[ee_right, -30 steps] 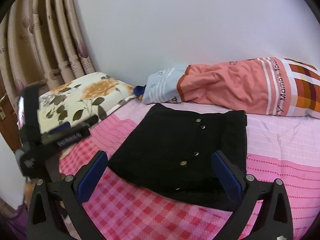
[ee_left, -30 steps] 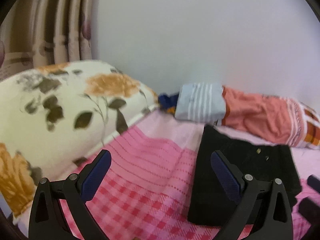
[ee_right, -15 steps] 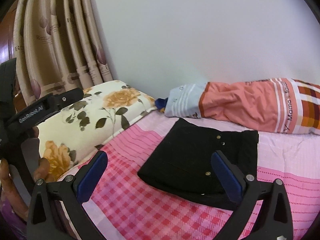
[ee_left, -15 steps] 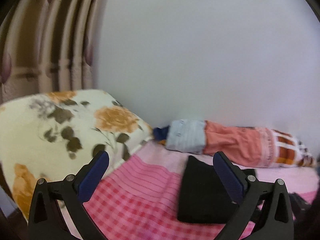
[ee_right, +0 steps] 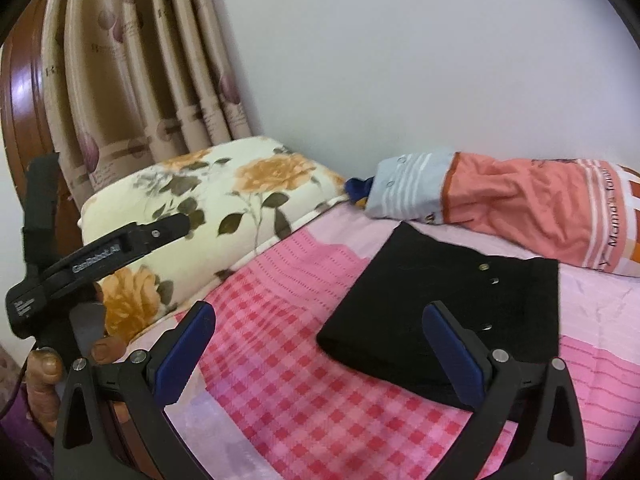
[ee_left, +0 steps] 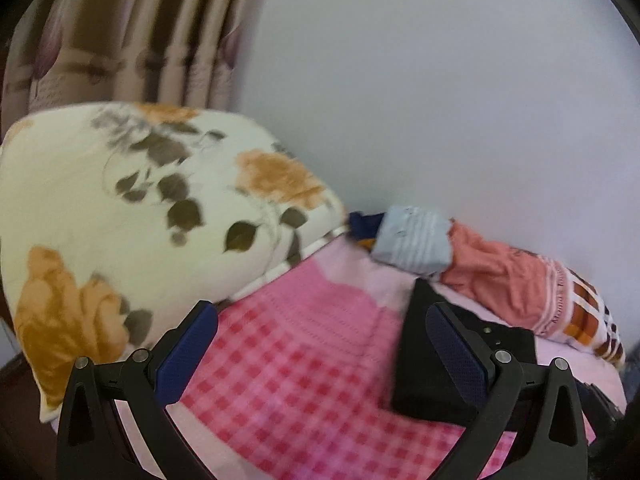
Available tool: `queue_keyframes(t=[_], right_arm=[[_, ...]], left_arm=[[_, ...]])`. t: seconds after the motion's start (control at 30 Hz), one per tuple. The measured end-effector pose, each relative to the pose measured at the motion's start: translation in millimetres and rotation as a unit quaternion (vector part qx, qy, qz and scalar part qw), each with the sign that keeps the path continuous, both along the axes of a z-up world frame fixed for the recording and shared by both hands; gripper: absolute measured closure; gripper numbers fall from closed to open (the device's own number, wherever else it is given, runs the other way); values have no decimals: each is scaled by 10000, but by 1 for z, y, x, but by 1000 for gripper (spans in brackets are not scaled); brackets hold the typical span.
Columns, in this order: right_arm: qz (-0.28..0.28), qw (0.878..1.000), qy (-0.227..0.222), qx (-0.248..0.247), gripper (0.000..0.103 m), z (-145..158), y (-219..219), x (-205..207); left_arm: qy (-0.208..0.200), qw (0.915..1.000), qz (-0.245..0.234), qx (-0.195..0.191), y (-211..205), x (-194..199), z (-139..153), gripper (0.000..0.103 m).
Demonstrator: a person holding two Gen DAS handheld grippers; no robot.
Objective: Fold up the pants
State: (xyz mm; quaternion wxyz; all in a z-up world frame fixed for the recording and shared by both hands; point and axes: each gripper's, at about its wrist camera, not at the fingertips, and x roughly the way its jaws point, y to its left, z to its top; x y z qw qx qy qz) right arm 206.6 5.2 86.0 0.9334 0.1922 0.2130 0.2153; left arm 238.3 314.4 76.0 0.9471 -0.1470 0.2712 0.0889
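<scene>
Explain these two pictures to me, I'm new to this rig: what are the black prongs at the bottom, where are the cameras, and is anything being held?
Each picture comes from a camera on a hand-held gripper, looking forward along its two fingers. The prongs with blue pads are the left gripper and the right gripper. Both are open and hold nothing. The right view also shows the left tool, gripped by a person's hand. On the pink checked bedsheet lie the black pants, folded into a flat rectangle, apart from both grippers. A floral pillow sits to the left, an orange pillow by the wall, and curtains hang behind.
</scene>
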Motion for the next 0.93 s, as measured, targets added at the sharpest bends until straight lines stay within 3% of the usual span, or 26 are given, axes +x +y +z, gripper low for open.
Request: queue_keyframes(t=[0.43,0.63,0.93], right_arm=[[351,9993,82,-122,0,-4,31,20],[518,9983,-14,-274,0,2,52,34],[742,9966,-13,-345,0,6,82,70]], left_arm=[[333,9981,419,300,25,10,-29,0],[271,9963,621,521,27,12,-33,0],[330,9955,798,401,43,26,-42,0]])
